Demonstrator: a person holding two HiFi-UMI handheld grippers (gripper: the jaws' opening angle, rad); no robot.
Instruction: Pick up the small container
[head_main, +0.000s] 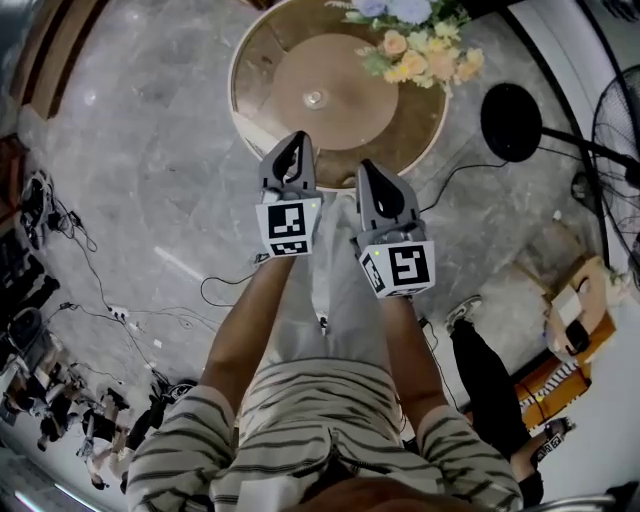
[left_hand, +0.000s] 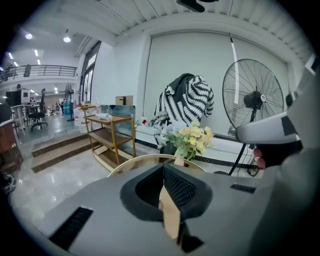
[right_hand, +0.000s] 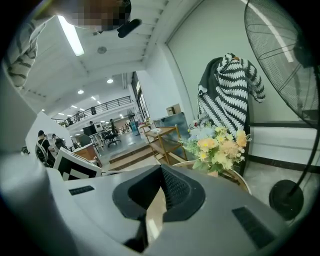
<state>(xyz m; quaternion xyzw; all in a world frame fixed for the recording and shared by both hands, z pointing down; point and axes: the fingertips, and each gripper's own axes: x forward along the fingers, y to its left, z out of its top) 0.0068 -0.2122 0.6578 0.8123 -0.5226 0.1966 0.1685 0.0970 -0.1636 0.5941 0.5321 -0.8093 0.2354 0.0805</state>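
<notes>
A round wooden table (head_main: 260, 60) stands ahead of me in the head view. At the middle of its inner disc lies a small, pale round container (head_main: 315, 98). My left gripper (head_main: 293, 142) and right gripper (head_main: 368, 170) are held side by side over the table's near edge, short of the container. Both are shut with nothing between their jaws. In the left gripper view the left gripper (left_hand: 164, 174) has its black pads pressed together, with the table rim (left_hand: 131, 162) beyond. The right gripper (right_hand: 159, 175) looks the same in the right gripper view. Neither gripper view shows the container.
A bouquet of flowers (head_main: 420, 50) stands on the table's far right side. A standing fan (head_main: 615, 125) with a black base (head_main: 511, 122) is to the right. Cables (head_main: 120, 315) lie on the floor at left. A wooden shelf (left_hand: 107, 135) and a striped garment (left_hand: 187, 102) stand beyond the table.
</notes>
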